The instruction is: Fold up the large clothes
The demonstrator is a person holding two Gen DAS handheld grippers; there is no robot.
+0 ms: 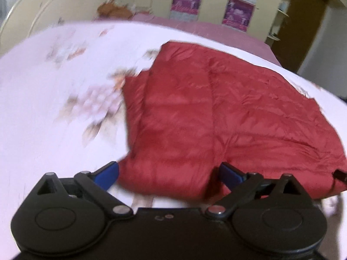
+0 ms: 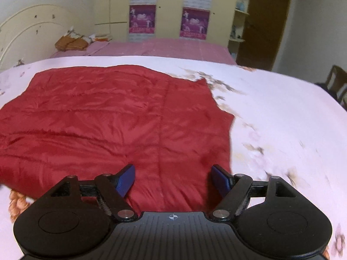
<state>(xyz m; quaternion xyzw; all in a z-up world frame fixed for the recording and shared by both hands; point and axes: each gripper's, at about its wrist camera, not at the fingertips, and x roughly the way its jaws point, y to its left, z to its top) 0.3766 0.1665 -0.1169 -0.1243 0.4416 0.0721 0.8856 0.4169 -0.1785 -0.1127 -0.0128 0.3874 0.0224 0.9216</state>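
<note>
A red quilted jacket (image 1: 216, 112) lies flat on a white flowered bedsheet (image 1: 54, 108). In the left wrist view my left gripper (image 1: 171, 176) hangs over the jacket's near left corner with its blue pads (image 1: 108, 173) wide apart and nothing pinched between them. The same jacket (image 2: 108, 121) fills the left and middle of the right wrist view. My right gripper (image 2: 173, 181) stands open above its near edge, close to the right side, blue pads (image 2: 126, 181) spread and no cloth between them. The left wrist view is blurred.
The white flowered bedsheet (image 2: 282, 112) runs to the right of the jacket. Behind it lies a pink bedcover (image 2: 162, 47) with a brown bundle (image 2: 69, 43) by a cream headboard (image 2: 28, 30). A wardrobe with purple posters (image 2: 195, 21) and a brown door (image 2: 264, 26) stand at the back.
</note>
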